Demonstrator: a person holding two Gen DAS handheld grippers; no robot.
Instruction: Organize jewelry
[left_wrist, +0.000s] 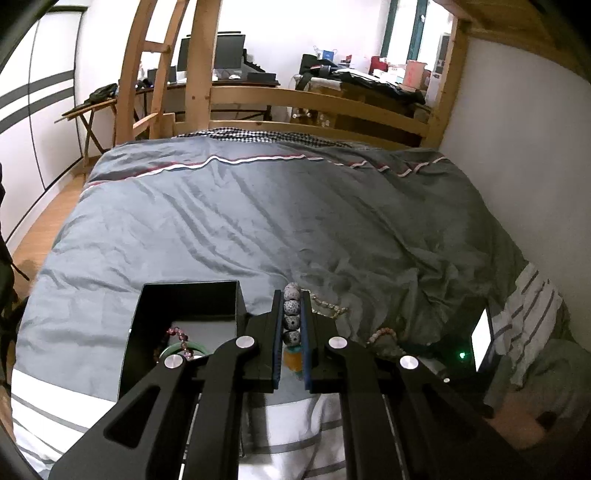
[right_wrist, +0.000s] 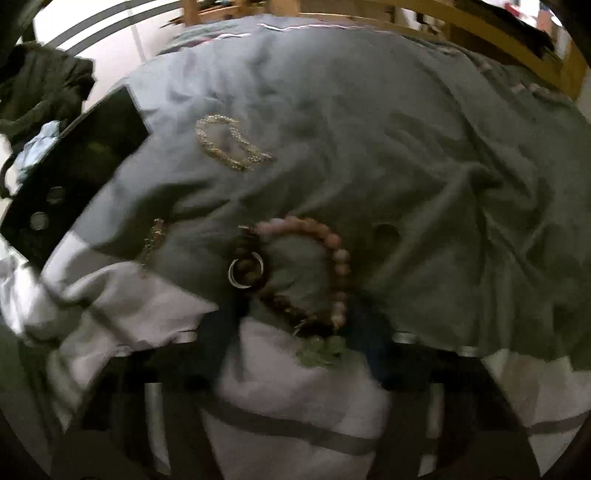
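My left gripper (left_wrist: 291, 295) is shut on a strand of grey spotted beads (left_wrist: 291, 314) with an orange piece (left_wrist: 291, 362) at its lower end, held just right of a black box (left_wrist: 184, 325). The box holds a green bangle (left_wrist: 184, 349) and a pink bead bracelet (left_wrist: 179, 334). In the blurred right wrist view my right gripper (right_wrist: 295, 306) is open, its fingers astride a pink and brown bead bracelet (right_wrist: 332, 254) with a silver ring (right_wrist: 245, 273) on the grey duvet. A gold chain (right_wrist: 229, 144) lies farther out, and the black box (right_wrist: 74, 166) is at left.
The grey duvet (left_wrist: 277, 221) covers the bed inside a wooden frame (left_wrist: 314, 103). A gold chain (left_wrist: 328, 306) and a bead bracelet (left_wrist: 382, 334) lie right of my left gripper. A small gold piece (right_wrist: 155, 236) lies near the striped white pillow (right_wrist: 295, 387). A lit screen (left_wrist: 480, 339) sits at right.
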